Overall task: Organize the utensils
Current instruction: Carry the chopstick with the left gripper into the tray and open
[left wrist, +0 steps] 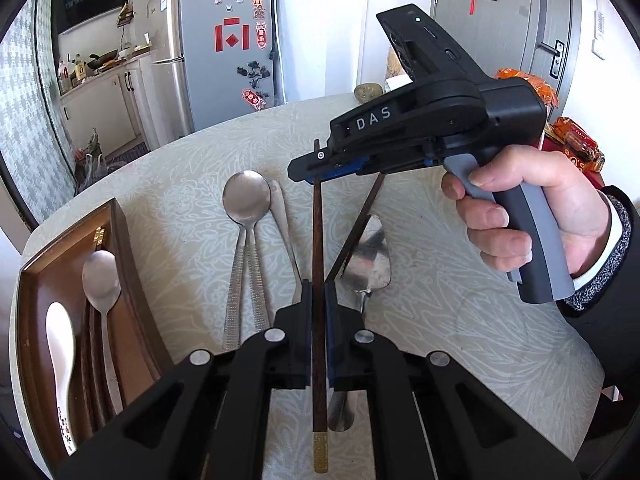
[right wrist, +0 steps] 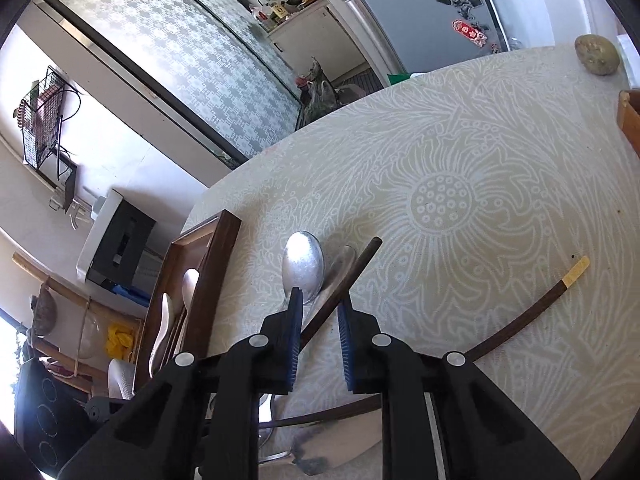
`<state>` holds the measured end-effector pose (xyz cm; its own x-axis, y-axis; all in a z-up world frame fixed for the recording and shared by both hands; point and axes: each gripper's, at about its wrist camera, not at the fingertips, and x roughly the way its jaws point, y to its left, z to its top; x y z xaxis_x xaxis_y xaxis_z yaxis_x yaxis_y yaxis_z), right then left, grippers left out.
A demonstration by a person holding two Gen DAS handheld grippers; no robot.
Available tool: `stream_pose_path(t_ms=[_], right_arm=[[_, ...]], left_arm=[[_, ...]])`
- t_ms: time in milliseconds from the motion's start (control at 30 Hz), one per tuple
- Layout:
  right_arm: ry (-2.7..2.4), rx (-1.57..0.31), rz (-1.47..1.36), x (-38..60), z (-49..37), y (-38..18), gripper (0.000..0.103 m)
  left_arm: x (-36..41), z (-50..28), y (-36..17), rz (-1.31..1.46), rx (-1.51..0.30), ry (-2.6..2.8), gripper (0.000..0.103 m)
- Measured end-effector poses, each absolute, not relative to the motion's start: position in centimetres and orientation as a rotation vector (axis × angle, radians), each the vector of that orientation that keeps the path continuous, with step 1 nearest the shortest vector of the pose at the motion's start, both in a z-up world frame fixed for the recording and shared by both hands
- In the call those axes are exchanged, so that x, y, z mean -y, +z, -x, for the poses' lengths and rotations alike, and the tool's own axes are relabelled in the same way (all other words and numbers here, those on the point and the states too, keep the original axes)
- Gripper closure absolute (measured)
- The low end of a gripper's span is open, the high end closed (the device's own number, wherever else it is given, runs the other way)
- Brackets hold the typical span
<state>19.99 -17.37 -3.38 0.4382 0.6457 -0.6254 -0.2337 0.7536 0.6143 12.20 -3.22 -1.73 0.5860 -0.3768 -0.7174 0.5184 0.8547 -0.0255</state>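
My left gripper (left wrist: 319,292) is shut on a dark wooden chopstick (left wrist: 317,248) with a gold end, held just above the table. My right gripper (left wrist: 320,160) hovers over the chopstick's far tip; in the right wrist view its jaws (right wrist: 319,304) stand apart around that tip (right wrist: 340,288) without clamping it. A second dark chopstick (left wrist: 358,226) lies slanted to the right and also shows in the right wrist view (right wrist: 524,320). Two steel spoons (left wrist: 245,216) and a cake server (left wrist: 370,256) lie on the table. The wooden tray (left wrist: 120,240) at left holds a steel spoon (left wrist: 102,280) and a white ceramic spoon (left wrist: 62,344).
The round table has a pale floral cloth (left wrist: 440,320). Orange snack packets (left wrist: 576,140) sit at its far right, a greenish stone (left wrist: 367,91) at the far edge. A fridge (left wrist: 224,48) and kitchen counter stand behind.
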Motion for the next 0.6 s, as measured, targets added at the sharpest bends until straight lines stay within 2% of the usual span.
stream_pose_path(t_ms=[367,600], right_arm=[[0.69,-0.941,-0.345,8.0,-19.6,2.4,0.087],[0.742,-0.959,-0.27,-0.4,-21.1,2.1,0.087]], left_arm=[[-3.5,-8.9,1.7,-0.138,-0.71,-0.417,0.097],[-9.6,-8.9,0.7,-0.067,-0.727,-0.272,0.096]])
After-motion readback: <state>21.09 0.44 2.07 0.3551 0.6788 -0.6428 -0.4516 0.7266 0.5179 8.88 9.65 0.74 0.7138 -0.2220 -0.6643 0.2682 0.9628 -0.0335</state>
